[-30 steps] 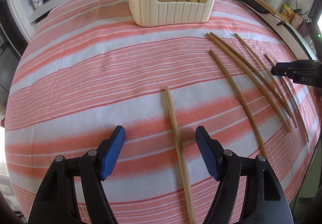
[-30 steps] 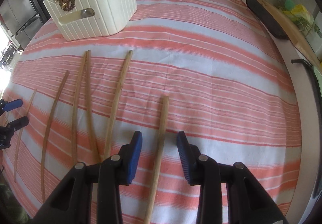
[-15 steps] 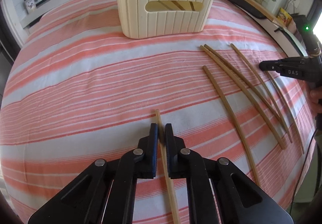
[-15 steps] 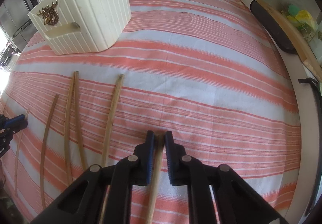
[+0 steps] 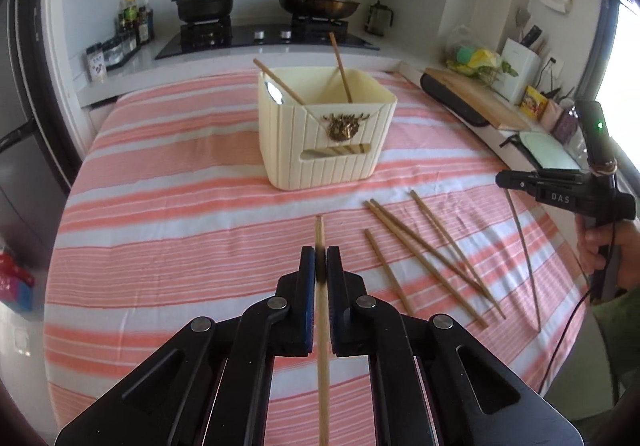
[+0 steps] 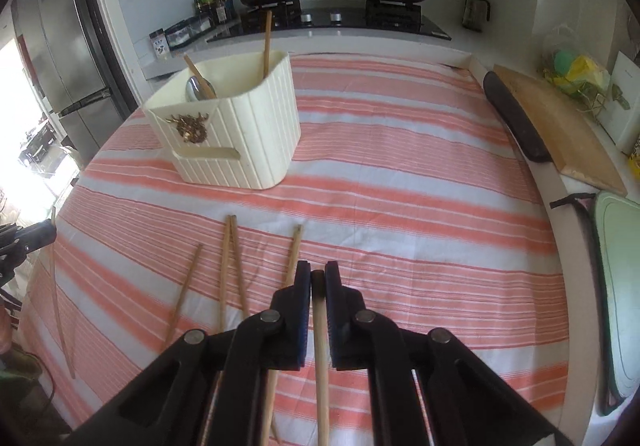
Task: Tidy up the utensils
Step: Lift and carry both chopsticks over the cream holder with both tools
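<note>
- Big stuff first: a table under a pink-and-white striped cloth [image 5: 192,205], kitchen hob with pots behind it at 12 o'clock.
- On the cloth sits a cream ribbed plastic utensil holder with a gold emblem [image 5: 326,149]. It already has a couple of wooden sticks and a spoon poking out the top.
- Four loose brown wooden chopsticks [image 5: 424,258] are left lying on the cloth, around 2 o'clock from the left tool and at 10 to 11 o'clock from the right one.
- The left gripper [image 5: 321,266] is clamped tight on one pale wooden chopstick [image 5: 322,346], which looks lifted clear of the cloth with its tip aimed at the holder at 12 o'clock.
- The right gripper [image 6: 318,286] is pinched on another pale chopstick [image 6: 321,358]. Its holder target sits around 11 o'clock.
- My two cents on the carry: each stick is gripped near one end, so the long tail can swing. I'd go slow, tip each one upright over the holder's open top, get the lower end inside the rim, then let go. One hand at a time probably avoids clashing over the opening.
</note>
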The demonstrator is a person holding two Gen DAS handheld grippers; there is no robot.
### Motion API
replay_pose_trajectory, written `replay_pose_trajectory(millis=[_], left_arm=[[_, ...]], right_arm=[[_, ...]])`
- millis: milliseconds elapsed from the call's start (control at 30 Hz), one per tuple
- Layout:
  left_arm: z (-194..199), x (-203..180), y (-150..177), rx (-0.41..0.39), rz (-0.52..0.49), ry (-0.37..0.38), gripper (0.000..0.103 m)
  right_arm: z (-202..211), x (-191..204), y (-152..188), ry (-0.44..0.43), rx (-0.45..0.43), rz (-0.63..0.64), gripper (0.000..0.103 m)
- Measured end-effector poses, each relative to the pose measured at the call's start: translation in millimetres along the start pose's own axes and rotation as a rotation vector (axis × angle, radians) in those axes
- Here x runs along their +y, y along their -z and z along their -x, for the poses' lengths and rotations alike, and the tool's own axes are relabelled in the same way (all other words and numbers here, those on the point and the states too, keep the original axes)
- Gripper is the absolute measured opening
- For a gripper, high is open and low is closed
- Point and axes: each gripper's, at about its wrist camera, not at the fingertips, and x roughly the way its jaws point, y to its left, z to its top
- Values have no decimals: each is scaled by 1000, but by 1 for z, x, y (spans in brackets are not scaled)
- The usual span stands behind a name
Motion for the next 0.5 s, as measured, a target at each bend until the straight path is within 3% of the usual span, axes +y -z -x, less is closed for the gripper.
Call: replay_pose_trajectory(millis=[267, 500], left_arm=[[61, -15, -2, -132, 1, 54, 4], [88, -20, -5, -208, 27, 94, 4]], right_arm=[[97, 27, 12, -31, -177, 23, 7], [151, 40, 27, -40, -309, 11, 7]])
